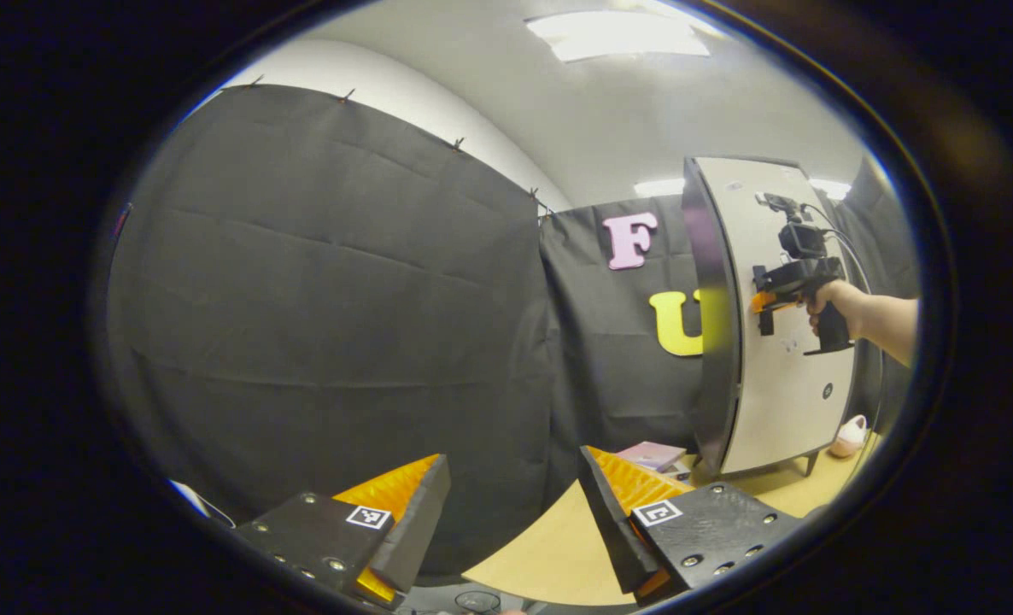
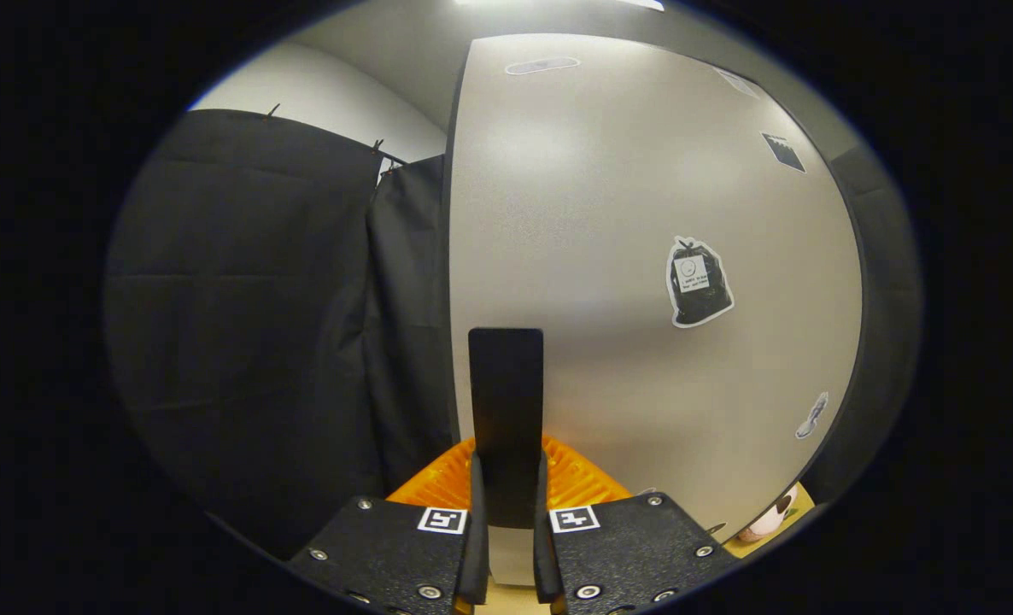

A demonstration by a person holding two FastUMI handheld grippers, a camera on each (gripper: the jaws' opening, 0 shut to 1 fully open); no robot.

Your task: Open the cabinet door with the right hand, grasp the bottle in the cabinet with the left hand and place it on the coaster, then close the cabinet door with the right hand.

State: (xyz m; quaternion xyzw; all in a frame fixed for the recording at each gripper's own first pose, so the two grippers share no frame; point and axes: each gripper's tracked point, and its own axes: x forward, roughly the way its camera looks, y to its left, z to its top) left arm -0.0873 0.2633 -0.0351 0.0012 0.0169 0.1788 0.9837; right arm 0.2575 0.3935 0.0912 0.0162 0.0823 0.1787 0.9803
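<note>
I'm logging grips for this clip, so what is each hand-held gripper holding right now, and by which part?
The right hand-held gripper is shut on the cabinet door's black handle, gripping its lower end. The left hand-held gripper is open and holds nothing.

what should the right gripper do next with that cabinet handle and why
Probably pull back to swing the door open. The right gripper has both fingers closed on the black handle of the cabinet door, while the left gripper waits open over the table.
</note>
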